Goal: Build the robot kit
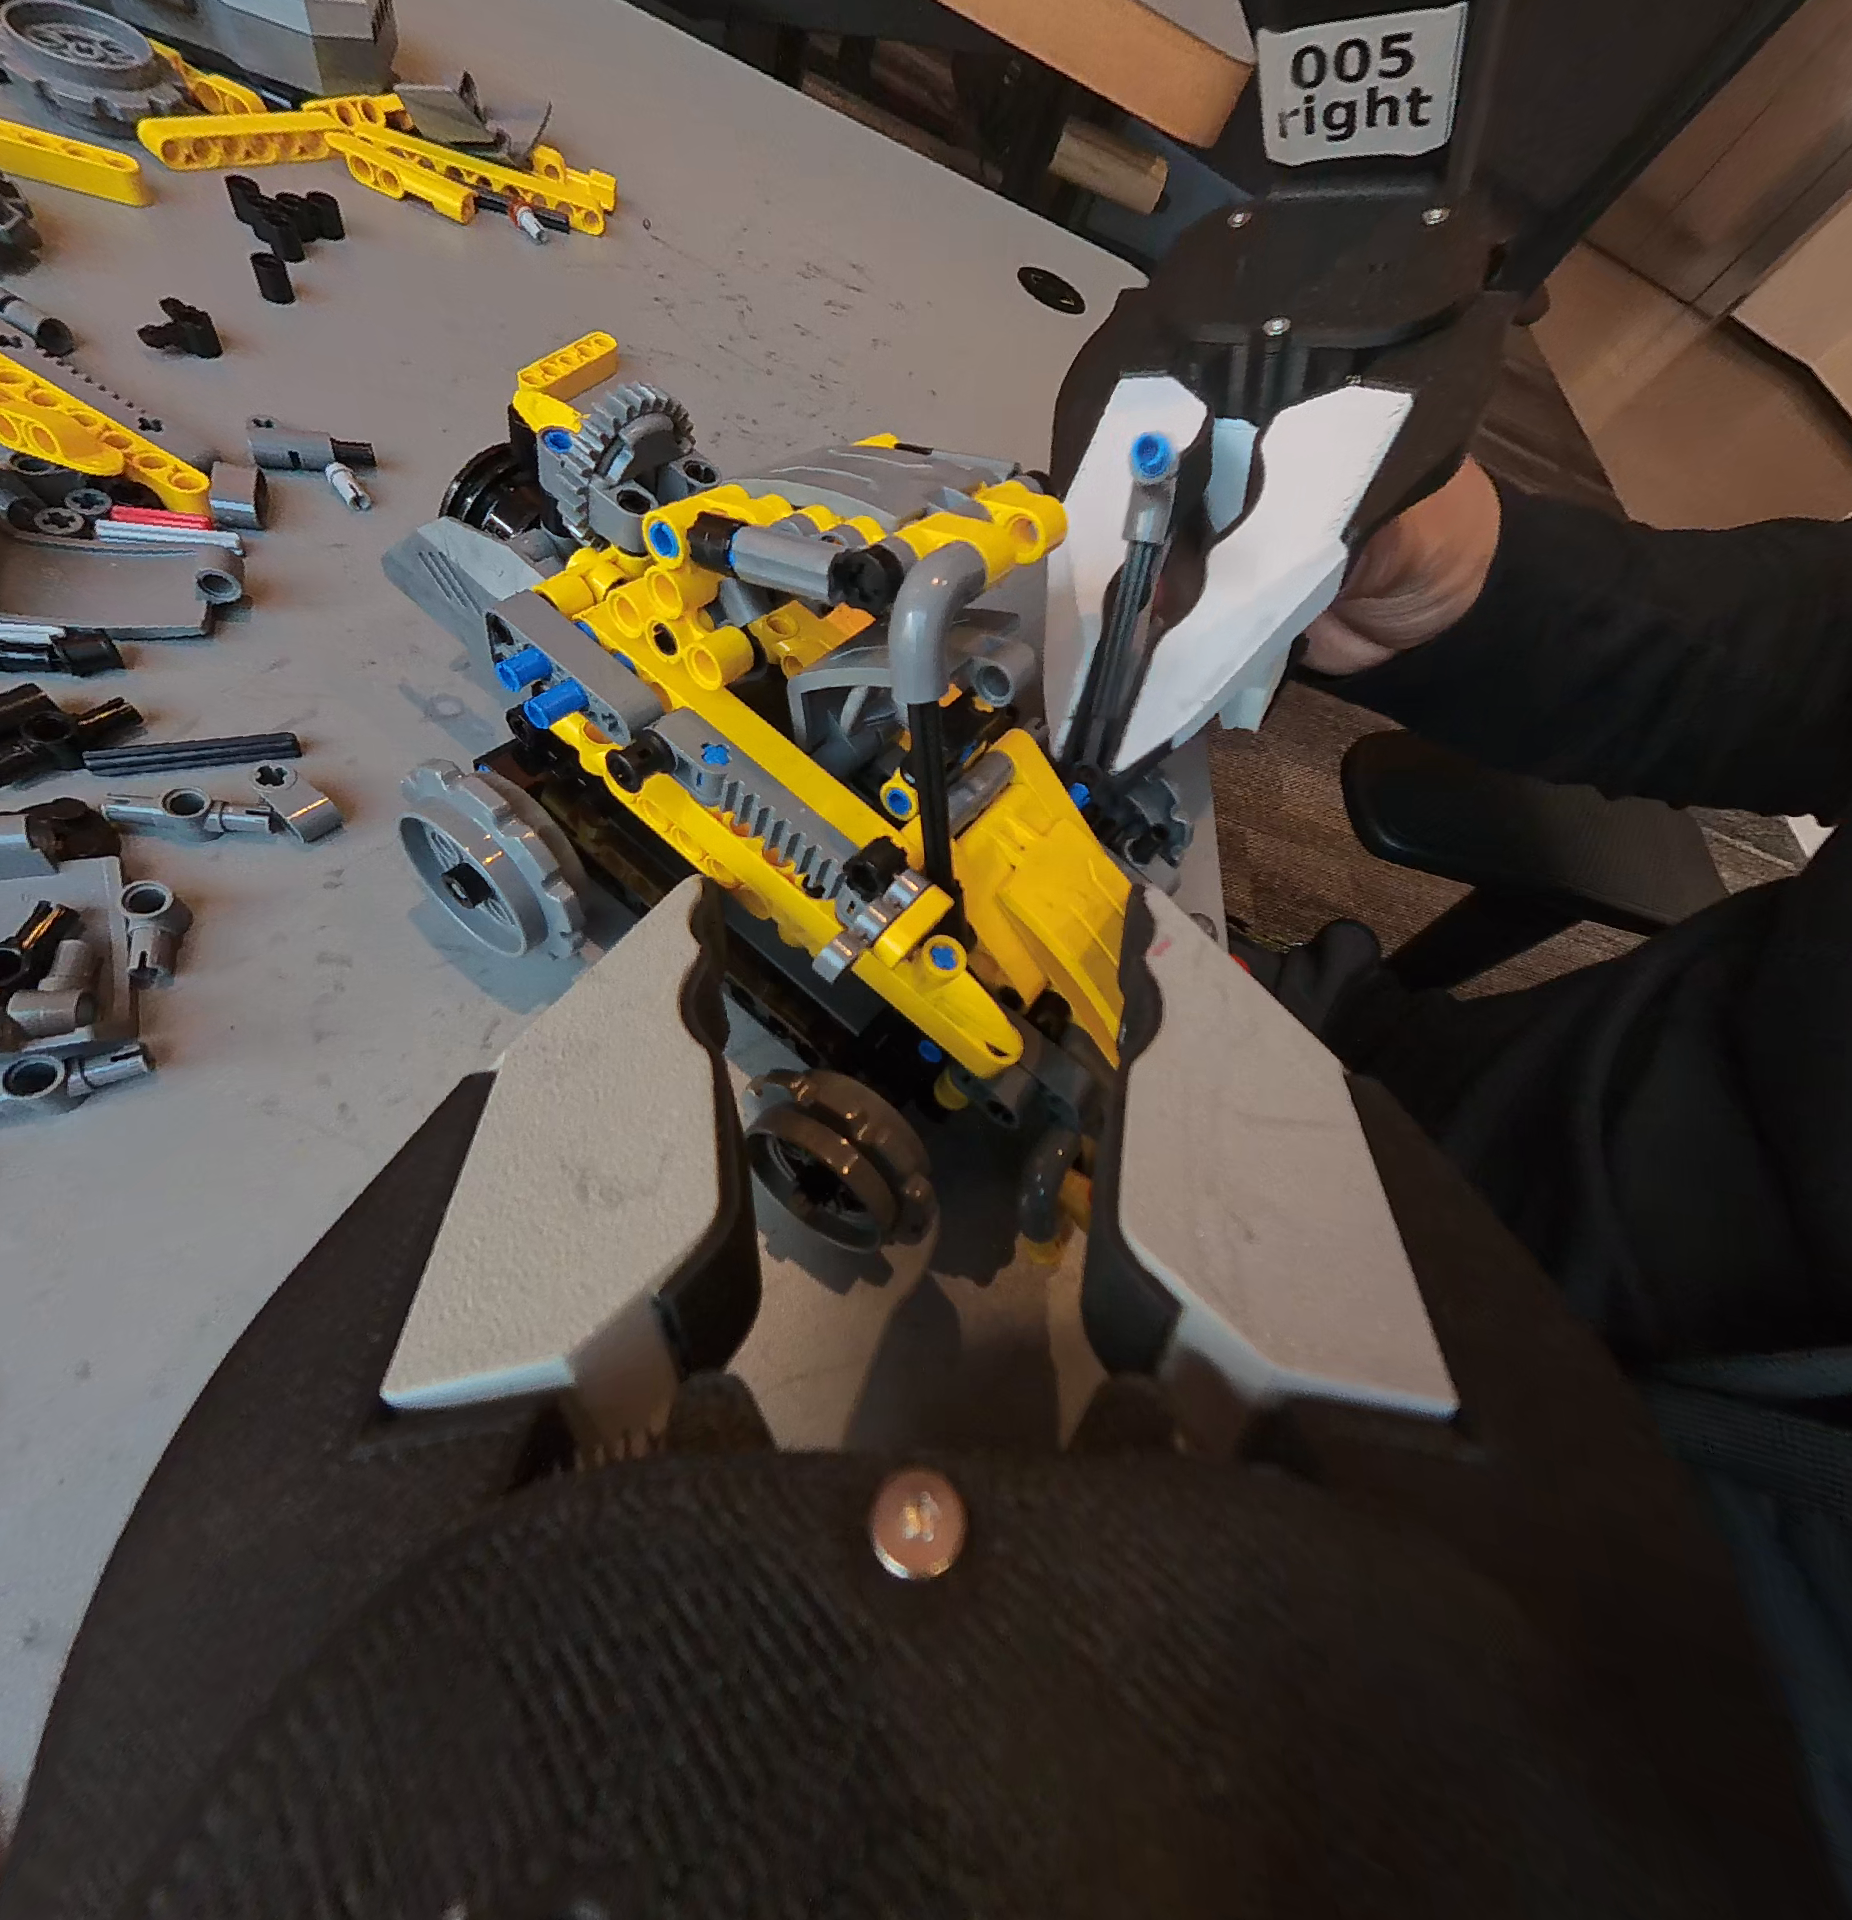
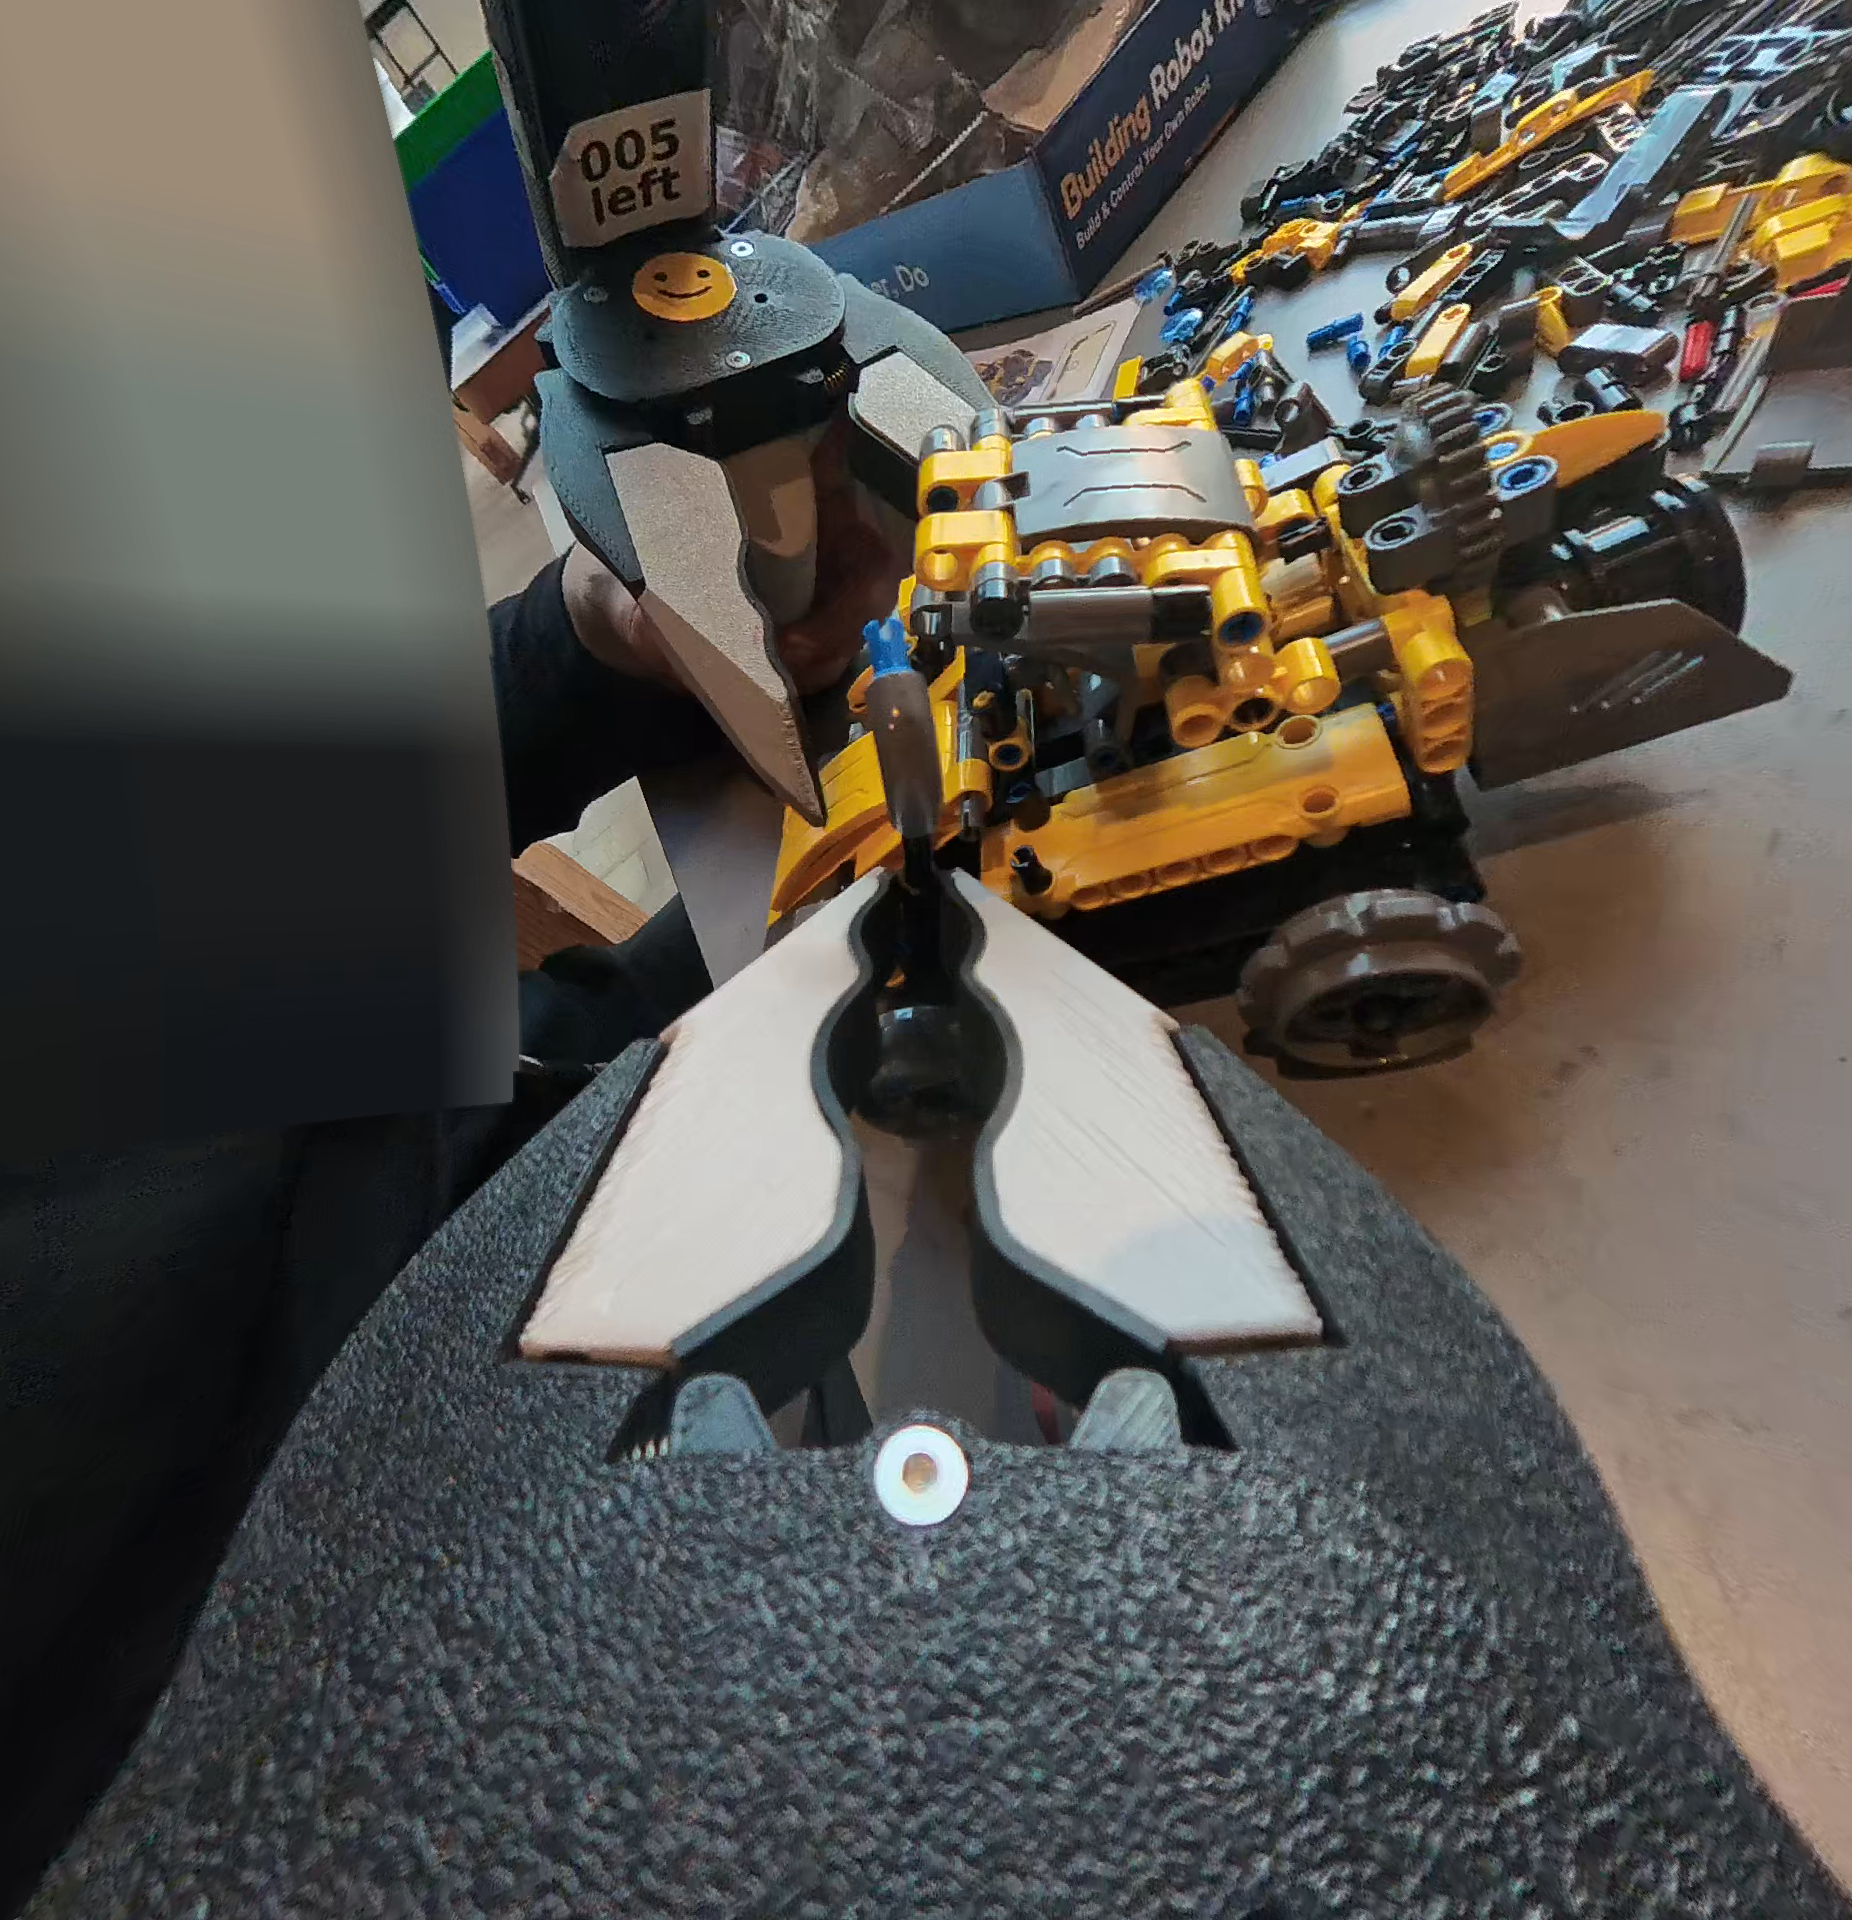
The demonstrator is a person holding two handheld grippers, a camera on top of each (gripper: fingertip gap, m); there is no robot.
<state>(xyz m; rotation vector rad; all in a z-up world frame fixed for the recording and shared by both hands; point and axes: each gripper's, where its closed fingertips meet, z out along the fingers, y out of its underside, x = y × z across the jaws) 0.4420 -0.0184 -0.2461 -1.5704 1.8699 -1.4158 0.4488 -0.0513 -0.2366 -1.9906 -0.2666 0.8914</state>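
- Loose parts point(image 1: 80, 665), yellow, grey and black, lay scattered at the left of the grey table point(image 1: 797, 260); in the right wrist view the same heap filled the far right, by a blue box point(image 2: 1098, 197).
- Model point(image 1: 797, 727), a yellow and grey brick vehicle, sat at the table's near edge, one grey wheel point(image 1: 486, 862) on its left side, a gear point(image 1: 631, 436) at its far end.
- Left gripper point(image 1: 927, 935): jaws spread wide, straddling the model's near yellow end. Whether the fingers point(image 1: 600, 1122) touched the bricks, could not tell.
- Axle point(image 1: 1124, 634): thin black rod, grey sleeve and blue pin at its top, long axis standing steeply up from the model's right corner, leaning slightly.
- Right gripper point(image 2: 917, 883): jaws nearly together, pinching the axle low on its shaft; the rod ran straight out ahead between the tips and up. Clearly the nearer gripper to the axle.
- A hand point(image 1: 1410, 561) in a dark sleeve held the right gripper beyond the table edge.
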